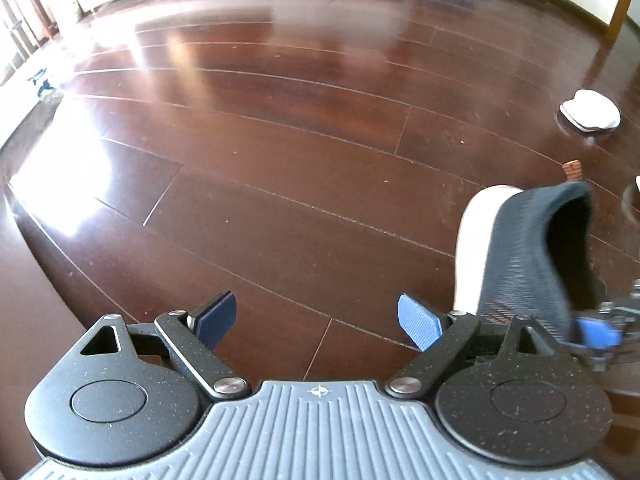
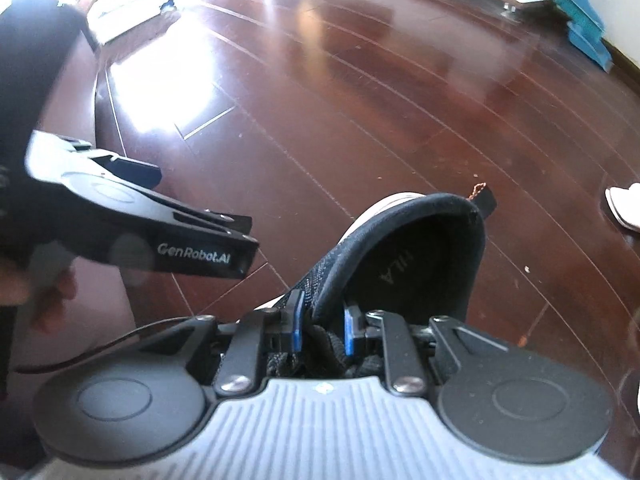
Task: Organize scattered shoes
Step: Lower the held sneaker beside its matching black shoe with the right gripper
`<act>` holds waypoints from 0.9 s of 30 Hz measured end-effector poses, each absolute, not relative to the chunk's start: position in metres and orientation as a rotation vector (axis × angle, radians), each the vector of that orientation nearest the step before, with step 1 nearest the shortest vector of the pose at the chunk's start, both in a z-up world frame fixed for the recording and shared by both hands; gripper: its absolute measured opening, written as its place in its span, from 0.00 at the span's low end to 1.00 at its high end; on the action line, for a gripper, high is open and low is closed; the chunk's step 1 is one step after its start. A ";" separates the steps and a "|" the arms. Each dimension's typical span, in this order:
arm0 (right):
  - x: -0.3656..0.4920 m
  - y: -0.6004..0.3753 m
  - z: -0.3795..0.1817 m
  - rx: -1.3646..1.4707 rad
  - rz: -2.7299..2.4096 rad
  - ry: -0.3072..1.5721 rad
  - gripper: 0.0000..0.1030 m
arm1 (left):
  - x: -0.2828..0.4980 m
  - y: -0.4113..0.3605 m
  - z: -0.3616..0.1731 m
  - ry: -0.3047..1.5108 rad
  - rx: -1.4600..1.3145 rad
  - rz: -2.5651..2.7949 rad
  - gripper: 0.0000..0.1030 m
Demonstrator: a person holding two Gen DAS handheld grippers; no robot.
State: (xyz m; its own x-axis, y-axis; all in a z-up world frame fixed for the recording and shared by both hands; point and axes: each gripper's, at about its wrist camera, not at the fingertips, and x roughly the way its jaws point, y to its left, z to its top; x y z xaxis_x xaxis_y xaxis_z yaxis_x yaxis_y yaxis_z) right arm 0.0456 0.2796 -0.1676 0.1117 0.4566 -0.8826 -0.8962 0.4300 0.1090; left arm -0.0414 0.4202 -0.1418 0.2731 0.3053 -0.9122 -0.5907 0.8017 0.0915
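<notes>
Black knit sneaker with white sole (image 2: 404, 256) is clamped by right gripper (image 2: 322, 326); left gripper (image 1: 316, 320) is held wide, empty, above dark wooden floor (image 1: 280, 140).

The black shoe (image 2: 404, 252) is a dark knit sneaker with a white sole, lifted off the wooden floor with its heel pointing away and its opening showing a dark insole with pale lettering. A small loop sticks up from its heel. The white shoe (image 1: 590, 111) lies on the floor farther off to the right, well apart.
</notes>
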 end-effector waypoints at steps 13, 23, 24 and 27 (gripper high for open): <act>0.057 0.297 -0.223 -0.615 0.960 1.073 0.19 | -0.031 0.428 -0.150 1.152 -0.321 0.605 0.89; 0.060 0.297 -0.247 -0.637 0.925 1.107 0.20 | -0.036 0.425 -0.147 1.164 -0.322 0.611 0.89; 0.061 0.297 -0.247 -0.636 0.922 1.107 0.20 | -0.037 0.425 -0.146 1.165 -0.323 0.610 0.89; 0.061 0.298 -0.249 -0.628 0.908 1.109 0.20 | -0.039 0.423 -0.145 1.168 -0.322 0.605 0.89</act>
State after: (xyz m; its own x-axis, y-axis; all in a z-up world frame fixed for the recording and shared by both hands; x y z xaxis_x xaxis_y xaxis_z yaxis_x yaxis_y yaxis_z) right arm 0.0611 0.2982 -0.2487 0.1665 0.2973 -0.9401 -0.8628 0.5054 0.0070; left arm -0.0388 0.4229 -0.1454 0.2593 0.2755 -0.9257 -0.5975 0.7988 0.0703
